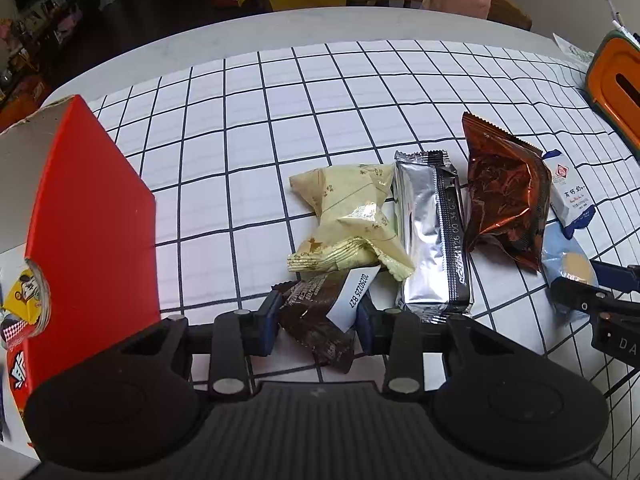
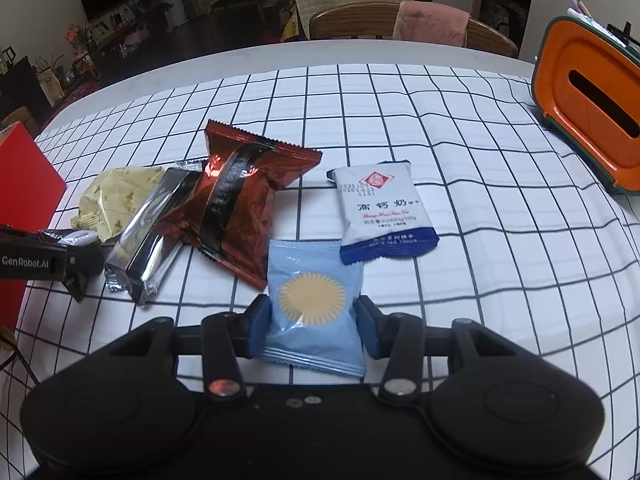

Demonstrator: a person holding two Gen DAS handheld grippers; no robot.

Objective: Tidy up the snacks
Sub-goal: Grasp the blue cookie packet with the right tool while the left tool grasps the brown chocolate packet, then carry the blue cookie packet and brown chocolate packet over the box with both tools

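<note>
**Two packets bracketed, both light and crinkly**

Between the blue pads of the left gripper (image 1: 318, 314) lies a dark brown snack packet (image 1: 316, 320), its white date label turned up. The pads sit close against its sides; whether they actually pinch it I cannot tell. The right gripper (image 2: 314, 322) likewise straddles a pale blue packet (image 2: 314, 304) printed with a yellow sun disc, fingers just beside its edges, grip equally uncertain.

Both look like thin film wrappers: light, soft, slippery (and likely to crumple or slide rather than resist). The contents are probably brittle, so I would judge a gentle squeeze across the filled middle safer than catching the flat crimped ends.

Further out on the checked cloth (image 1: 280, 120) lie a cream packet (image 1: 344, 220), a silver bar (image 1: 430, 236), a glossy red-brown pouch (image 2: 244, 204) and a white-and-blue sachet (image 2: 382, 212). A red box (image 1: 92, 208) stands open at the left, seemingly the destination, with packets visible inside. An orange container (image 2: 592, 108) stands far right.
</note>
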